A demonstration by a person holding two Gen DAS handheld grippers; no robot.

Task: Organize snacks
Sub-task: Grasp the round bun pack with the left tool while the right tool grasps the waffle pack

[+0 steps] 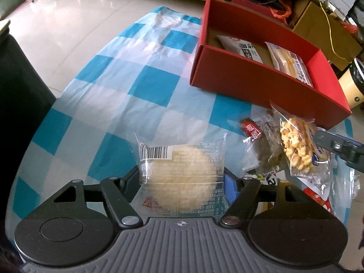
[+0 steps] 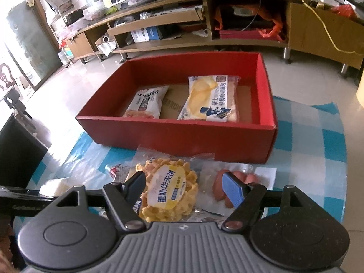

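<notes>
Gripping now: left gripper [image 1: 182, 177] fingers sit against both sides of the round pale cake packet [image 1: 182, 170], clamped on it, barcode end facing away.
Right gripper: right gripper [image 2: 185, 187] fingers stand apart around the waffle packet [image 2: 169, 192]; left finger touches its edge, blue-padded right finger [image 2: 234, 191] sits clear of it, over the sausage packet [image 2: 229, 182]. Not squeezing.
Left view only: cake packet in full; a dark brown snack packet [image 1: 264, 145] beside the waffle packet [image 1: 298, 150]; right gripper's finger seen from the side against the waffle packet.
Right view only: sausage packet; full inside of the red box [image 2: 182, 134]; cake packet just a pale blur at the left edge.
Count: two packets in the box, noodle-style bag [image 2: 146, 102] and sandwich bread bag [image 2: 211, 97], lying flat and apart; at least four packets loose on the cloth.
Surroundings: blue-and-white checked tablecloth [image 1: 118, 91] on the table; box stands just behind the loose pile; low wooden TV shelf [image 2: 182, 16] across the tiled floor, cluttered.
Blocking: box's near wall hides the lower ends of its packets.
</notes>
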